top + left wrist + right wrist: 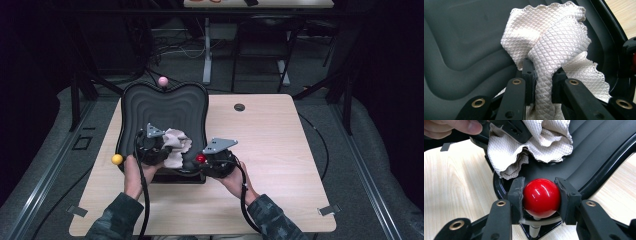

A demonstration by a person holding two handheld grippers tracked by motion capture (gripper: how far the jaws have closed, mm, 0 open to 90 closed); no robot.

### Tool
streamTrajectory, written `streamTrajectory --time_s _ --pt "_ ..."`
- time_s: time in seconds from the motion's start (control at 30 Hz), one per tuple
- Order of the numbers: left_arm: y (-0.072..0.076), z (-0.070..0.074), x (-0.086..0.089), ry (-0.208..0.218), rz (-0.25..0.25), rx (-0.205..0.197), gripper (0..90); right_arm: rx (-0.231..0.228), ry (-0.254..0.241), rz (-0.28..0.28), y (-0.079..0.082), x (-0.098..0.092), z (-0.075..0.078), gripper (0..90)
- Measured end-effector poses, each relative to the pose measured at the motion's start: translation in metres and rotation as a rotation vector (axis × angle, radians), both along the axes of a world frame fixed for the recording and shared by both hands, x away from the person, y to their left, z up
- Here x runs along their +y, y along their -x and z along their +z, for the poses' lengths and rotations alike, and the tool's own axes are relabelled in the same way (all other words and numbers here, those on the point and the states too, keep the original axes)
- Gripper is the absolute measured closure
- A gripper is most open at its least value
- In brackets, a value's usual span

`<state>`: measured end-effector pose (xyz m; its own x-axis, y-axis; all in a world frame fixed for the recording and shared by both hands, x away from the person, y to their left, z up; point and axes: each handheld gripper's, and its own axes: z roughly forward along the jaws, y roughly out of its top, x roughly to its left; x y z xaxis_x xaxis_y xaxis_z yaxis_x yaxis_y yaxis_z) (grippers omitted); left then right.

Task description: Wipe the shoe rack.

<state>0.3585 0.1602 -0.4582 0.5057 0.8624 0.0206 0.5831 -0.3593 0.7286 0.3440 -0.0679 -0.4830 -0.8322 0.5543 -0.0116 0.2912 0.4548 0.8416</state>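
Note:
A black ridged tray (165,107) lies on the left half of the wooden table (270,150), with a ball knob at three of its edges. My left gripper (160,146) is shut on a bunched white quilted cloth (176,145) over the tray's near part. The cloth (554,42) rises from between the jaws against the dark tray (461,45). My right gripper (207,161) is shut on the red ball (201,158) at the tray's near right edge. That red ball (541,197) sits squeezed between both pads on a short stem, with the cloth (534,147) just beyond.
A yellow ball (117,159) sticks out at the tray's near left edge and a pink ball (162,81) at its far edge. A small dark round cap (239,107) is set into the table's far side. A hand (451,127) holds the other gripper.

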Motion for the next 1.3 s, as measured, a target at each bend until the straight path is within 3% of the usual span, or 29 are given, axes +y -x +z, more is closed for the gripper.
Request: streamTrajectory --time_s 0.2,0.8,1.03,1.2,1.3 --pt "-0.006 0.003 0.0 0.005 -0.007 -0.013 78.7 -0.001 0.007 0.001 0.0 0.001 0.0 60.8" --pt "-0.073 0.038 -0.007 -0.003 0.043 -0.039 78.7 0.004 -0.006 -0.002 0.0 0.001 0.0 60.5" --pt "-0.09 0.048 -0.01 -0.018 0.057 -0.052 78.6 0.008 -0.01 0.0 -0.001 0.0 0.0 60.3" --pt "-0.101 0.054 -0.012 -0.008 0.072 -0.055 78.7 0.011 -0.014 0.011 -0.001 -0.003 0.001 53.2" --pt "-0.104 0.055 -0.013 0.001 0.076 -0.057 78.7 0.0 -0.007 -0.009 0.0 -0.007 0.003 53.7"
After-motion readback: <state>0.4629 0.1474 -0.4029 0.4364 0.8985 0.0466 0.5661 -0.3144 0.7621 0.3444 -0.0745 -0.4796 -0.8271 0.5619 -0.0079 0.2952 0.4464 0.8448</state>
